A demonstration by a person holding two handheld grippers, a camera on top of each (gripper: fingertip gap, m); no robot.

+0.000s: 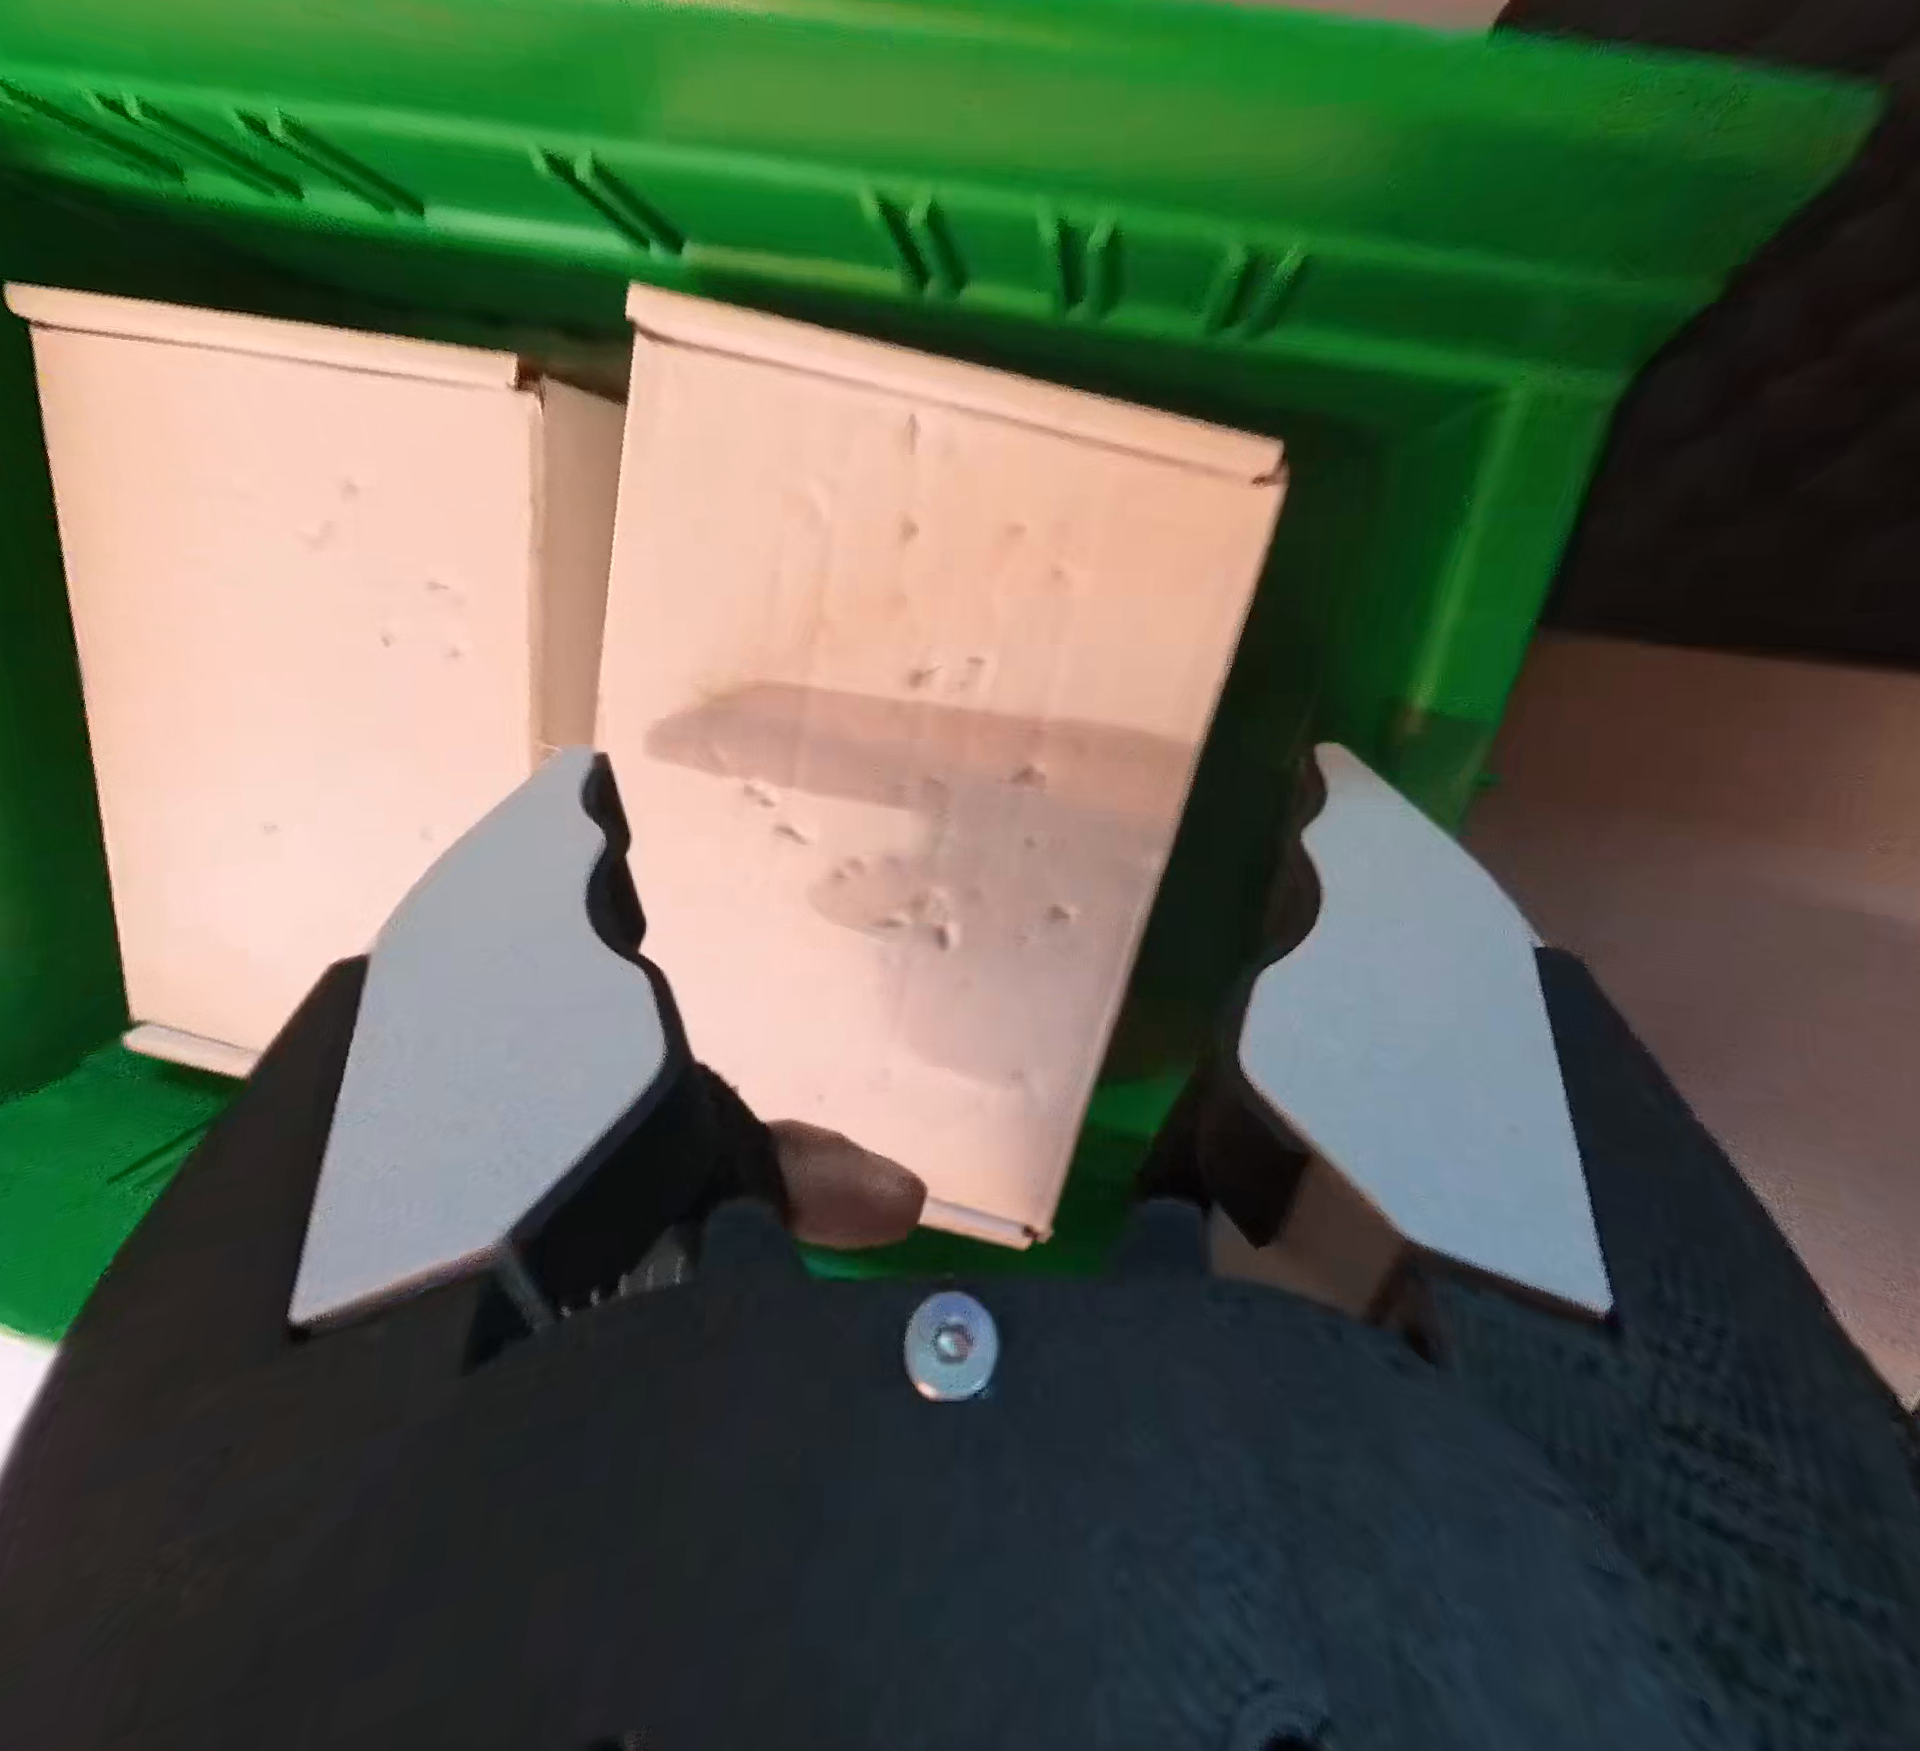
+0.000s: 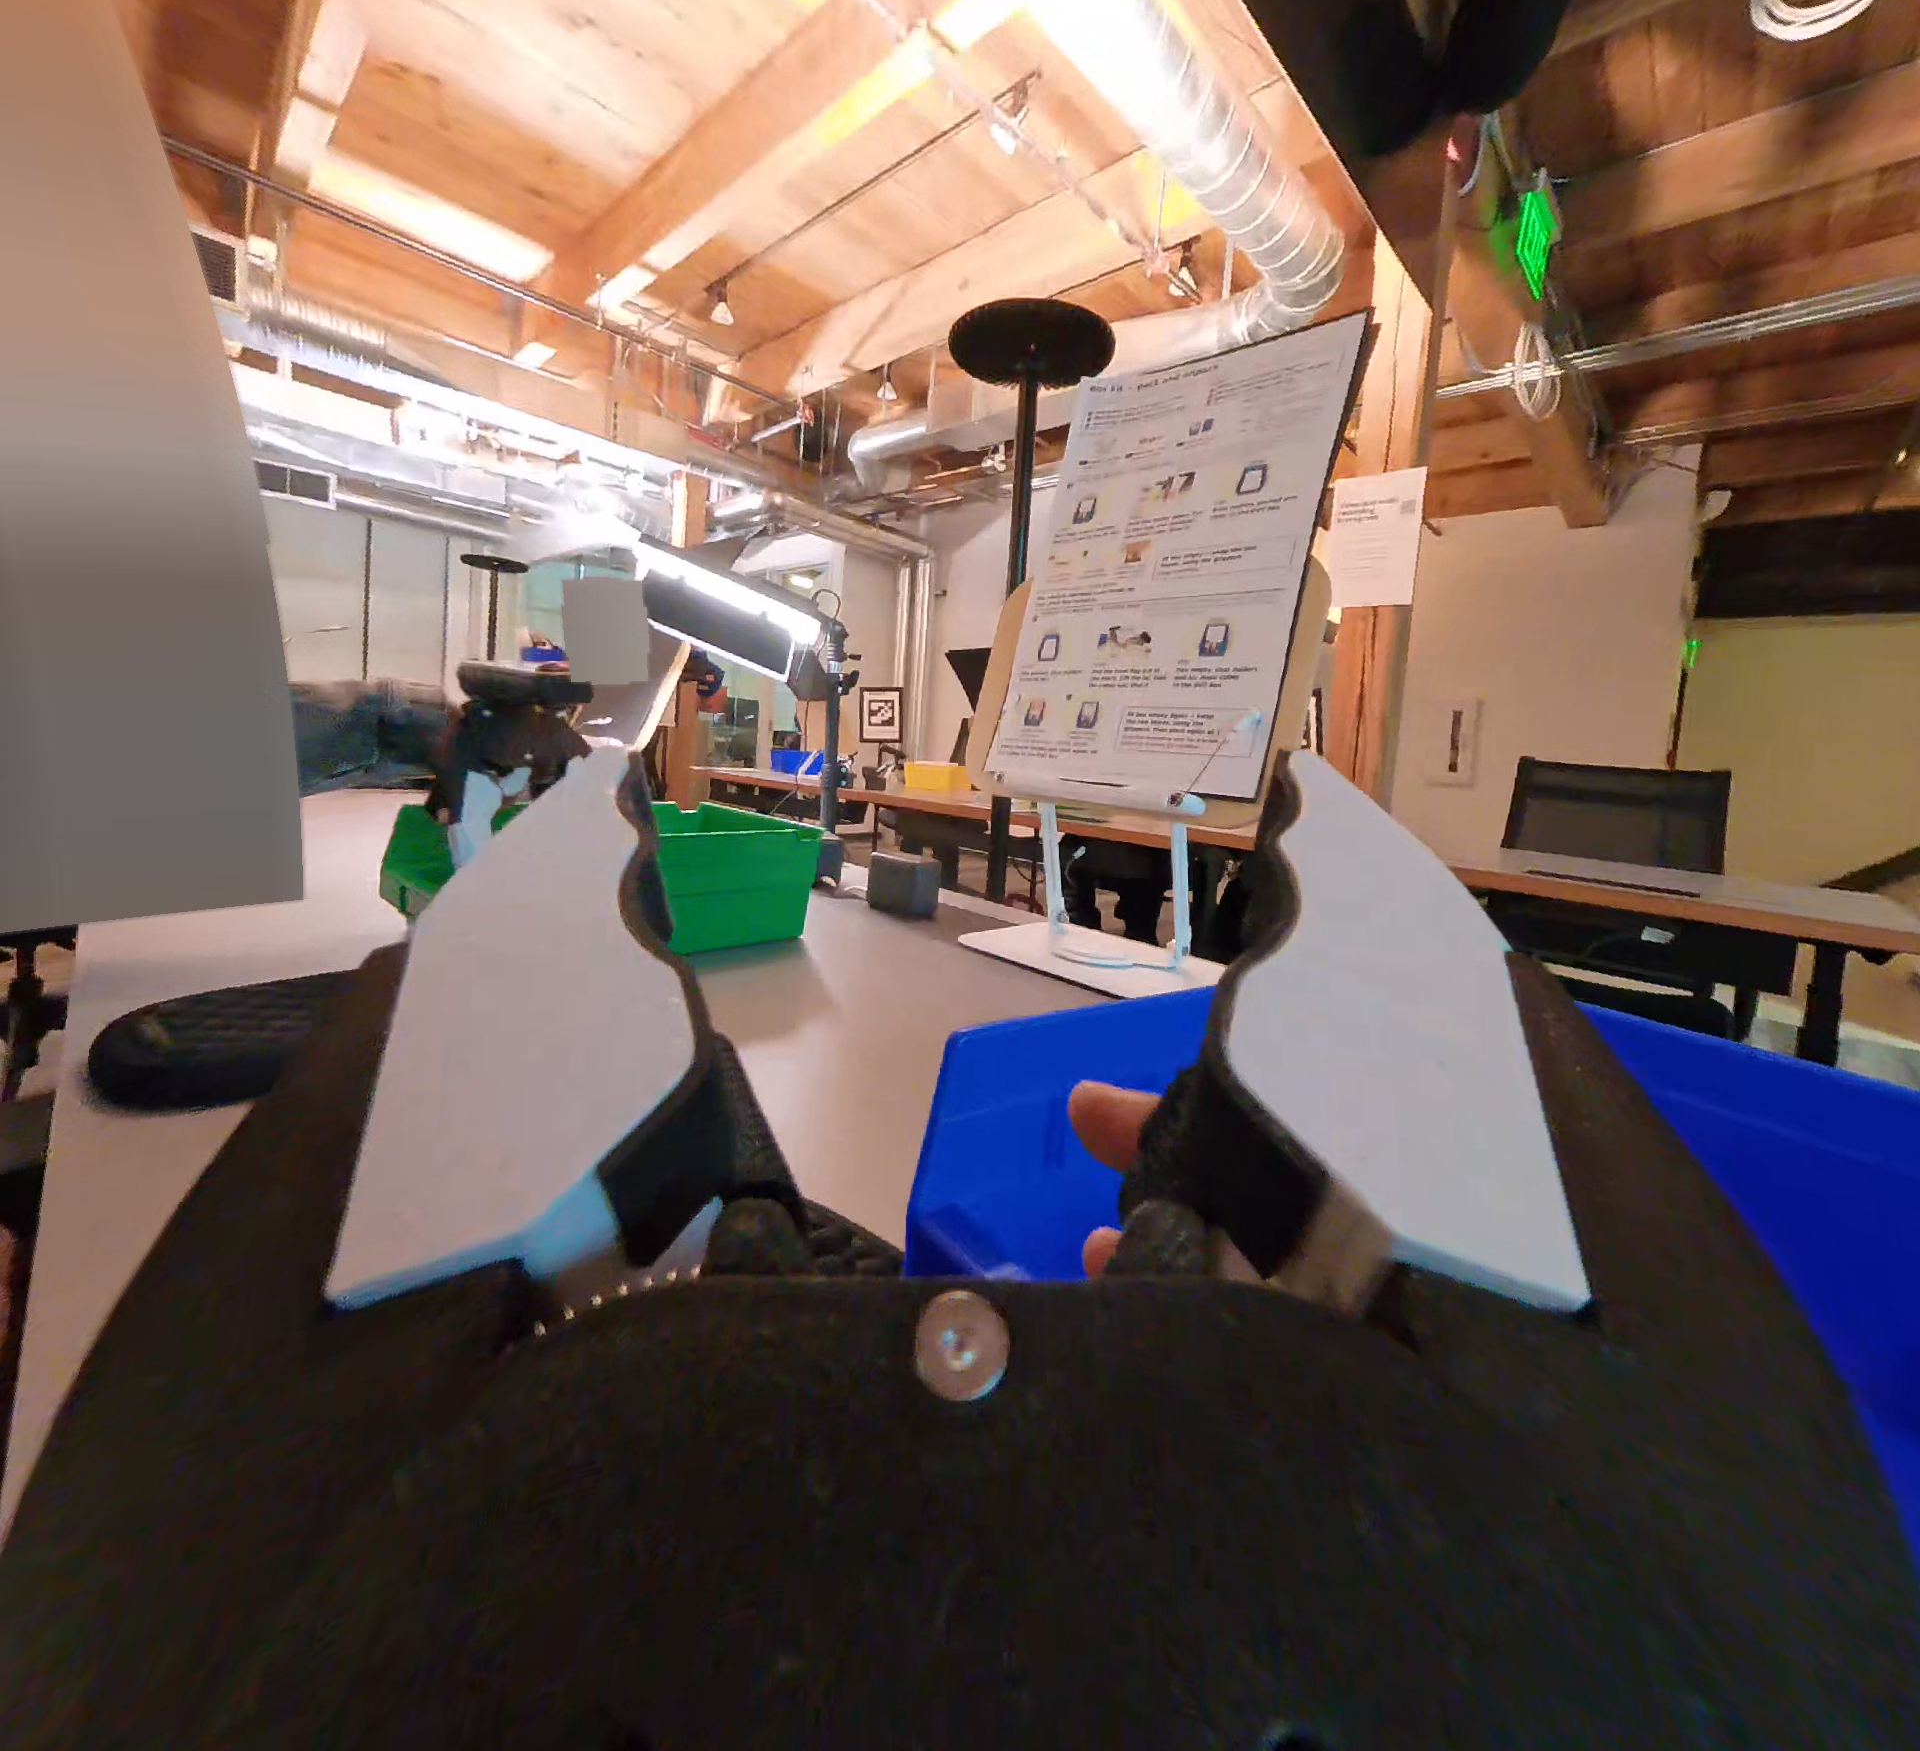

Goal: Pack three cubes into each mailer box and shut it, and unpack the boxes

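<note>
**Left gripper spread over a closed mailer in the green bin**

Down over the green plastic bin (image 1: pixel 935 143) we go, and the left gripper (image 1: pixel 951 828) is hanging right above it, its two grey fingers spread wide. Between them sits a closed pale cardboard mailer box (image 1: pixel 914 714), its lid dimpled with small dents. The left finger's black ridged inner edge lies against that box's left side in this view; the right finger stands clear of its right side, with green bin wall showing in the gap. Whether the left finger truly touches the box cannot be told. A second closed pale mailer box (image 1: pixel 301 652) lies just beside the first, to its left, also inside the bin. A fingertip of the person's hand (image 1: pixel 847 1182) pokes out under the gripper body.

Over to the right gripper (image 2: pixel 956 860): spread wide too, nothing between its fingers, raised and tilted up towards the wooden ceiling. Below it is the near corner of a blue plastic bin (image 2: pixel 1018 1140) on the grey tabletop (image 2: pixel 831 1005). Farther off, the green bin shows again with the other gripper above it, and a printed instruction sheet on a white stand (image 2: pixel 1184 558) rises behind. No cubes are visible in either view.
</note>
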